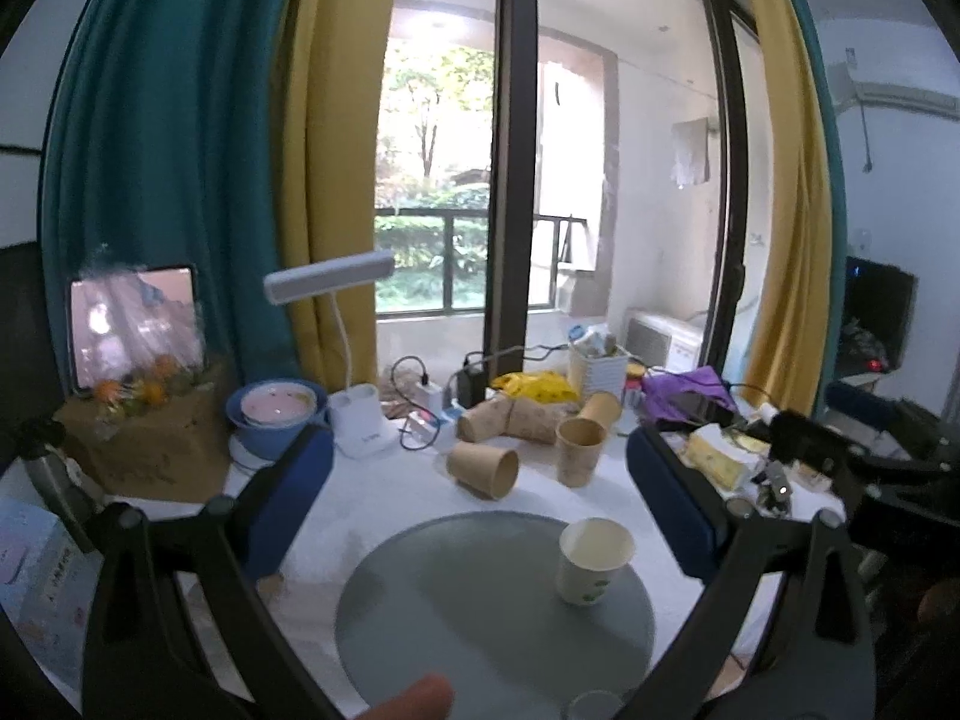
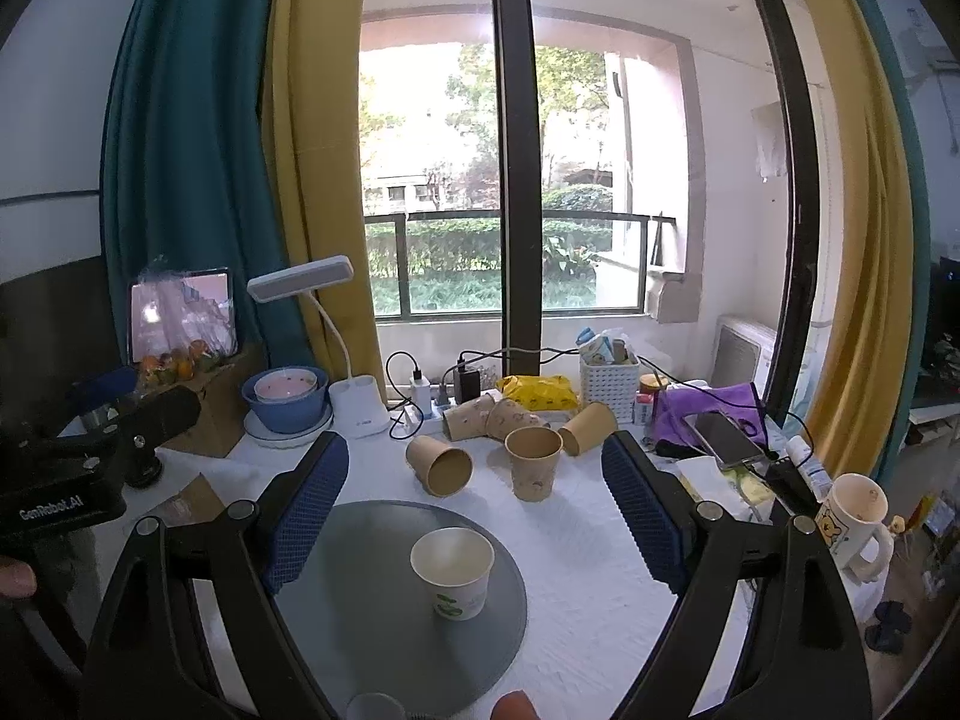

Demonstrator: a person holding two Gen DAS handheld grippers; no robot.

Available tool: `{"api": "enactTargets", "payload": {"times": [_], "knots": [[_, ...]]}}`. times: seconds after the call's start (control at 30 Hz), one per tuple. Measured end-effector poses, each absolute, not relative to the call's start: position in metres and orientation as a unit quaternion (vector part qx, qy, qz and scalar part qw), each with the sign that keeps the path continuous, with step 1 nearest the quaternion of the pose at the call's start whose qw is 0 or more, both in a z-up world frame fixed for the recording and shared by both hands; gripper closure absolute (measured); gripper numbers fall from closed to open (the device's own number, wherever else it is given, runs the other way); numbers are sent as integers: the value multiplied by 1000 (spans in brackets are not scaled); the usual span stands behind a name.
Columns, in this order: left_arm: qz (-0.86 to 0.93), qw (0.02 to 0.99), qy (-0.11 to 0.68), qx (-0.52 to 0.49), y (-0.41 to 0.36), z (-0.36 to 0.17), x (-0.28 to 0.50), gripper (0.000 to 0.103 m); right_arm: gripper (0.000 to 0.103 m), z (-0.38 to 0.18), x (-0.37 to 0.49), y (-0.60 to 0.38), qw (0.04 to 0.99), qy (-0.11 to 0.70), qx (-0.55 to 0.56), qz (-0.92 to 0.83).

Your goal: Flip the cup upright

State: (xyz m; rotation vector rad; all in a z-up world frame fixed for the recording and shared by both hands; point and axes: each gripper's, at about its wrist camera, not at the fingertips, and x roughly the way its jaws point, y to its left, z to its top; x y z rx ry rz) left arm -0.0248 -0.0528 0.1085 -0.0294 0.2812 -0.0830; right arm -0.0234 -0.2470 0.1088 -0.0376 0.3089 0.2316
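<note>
Both tongs were spread wide with nothing between their blue pads: the left gripper (image 1: 480,480) framed the table from its own camera, and the right gripper (image 2: 474,480) did the same from a little further right. Between the fingers of each, a white paper cup (image 2: 453,573) with a green print stood upright, mouth open to the ceiling, on a round grey mat (image 2: 360,600) laid over the white table (image 2: 588,570). In the left wrist view that cup (image 1: 594,561) sat on the right part of the mat (image 1: 468,612), apart from both pads (image 1: 288,504). Beyond the mat, well clear of the white cup, was a cluster of brown paper cups: one lay on its side (image 2: 439,465) with its mouth toward the camera, one stood upright (image 2: 533,462) just beside it, and others lay tipped behind them (image 2: 591,427). Further back stood a white desk lamp (image 2: 360,408), a blue bowl (image 2: 288,408) with a pink one nested in it, a yellow packet (image 2: 540,399) and a white basket (image 2: 609,387) of small items. A purple cloth (image 2: 708,405) with a phone (image 2: 723,438) on it lay to the right, and a cartoon mug (image 2: 855,519) stood near the table's right edge. A dark handle of the other gripper showed at the left edge of the right wrist view (image 2: 60,498).
</note>
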Motion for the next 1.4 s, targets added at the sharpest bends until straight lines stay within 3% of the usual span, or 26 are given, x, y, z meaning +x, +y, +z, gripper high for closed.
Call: {"api": "enactTargets", "payload": {"times": [1.4], "knots": [[-50,988,144,1,-66,104,-26,4,14,105,-19,-246,980,160,-24,117]]}}
